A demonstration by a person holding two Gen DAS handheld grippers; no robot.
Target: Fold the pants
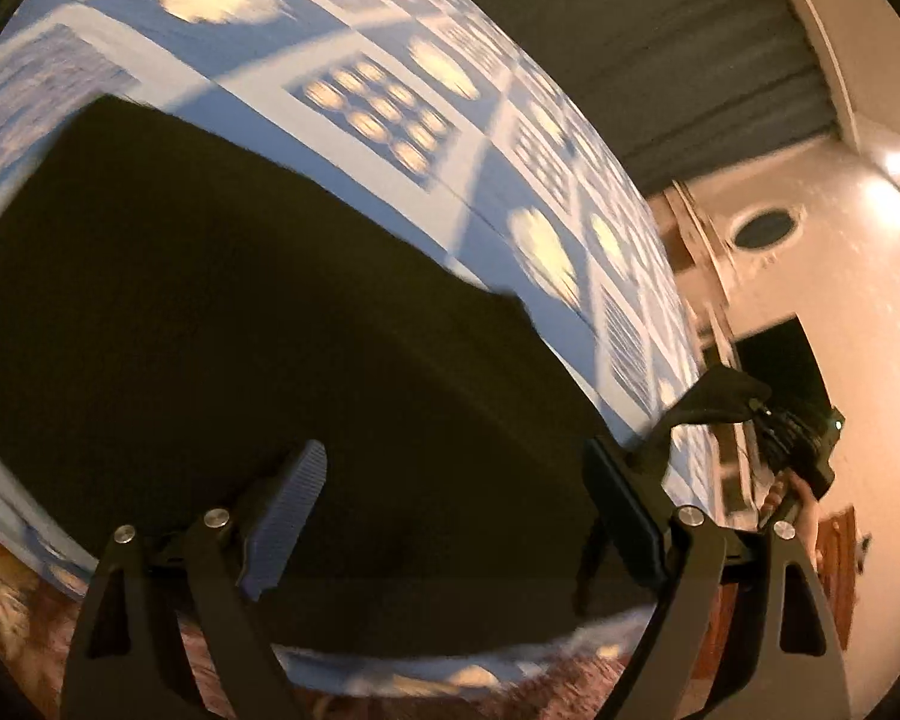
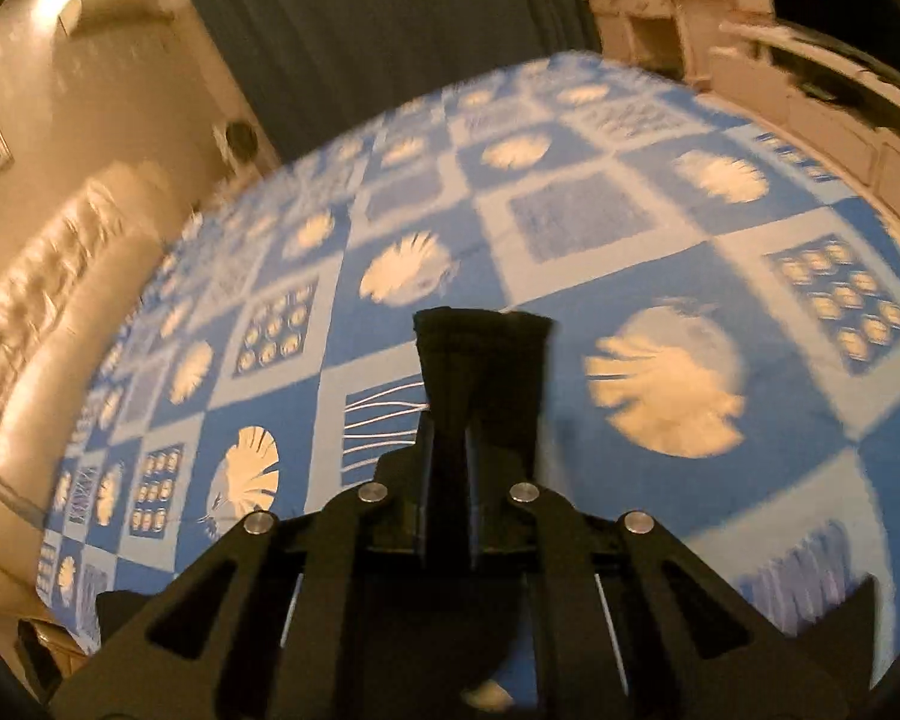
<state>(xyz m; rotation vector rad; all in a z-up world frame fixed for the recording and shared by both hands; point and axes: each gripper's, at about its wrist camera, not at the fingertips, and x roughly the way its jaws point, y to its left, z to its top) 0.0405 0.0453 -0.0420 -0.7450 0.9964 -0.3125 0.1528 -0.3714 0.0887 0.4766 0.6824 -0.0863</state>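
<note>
Dark pants [image 1: 222,312] spread beneath the wide-spread left claw [image 1: 456,516], one edge pinched in the right claw [image 2: 450,456].

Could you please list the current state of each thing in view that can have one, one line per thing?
Left tool: open, fingers wide apart over the dark cloth, holding nothing.
Right tool: shut on a bunched part of the pants.
Pants: dark, mostly spread flat on the bed, one end lifted in the right tool.
Bed cover: blue patterned, spread out under the pants.
</note>
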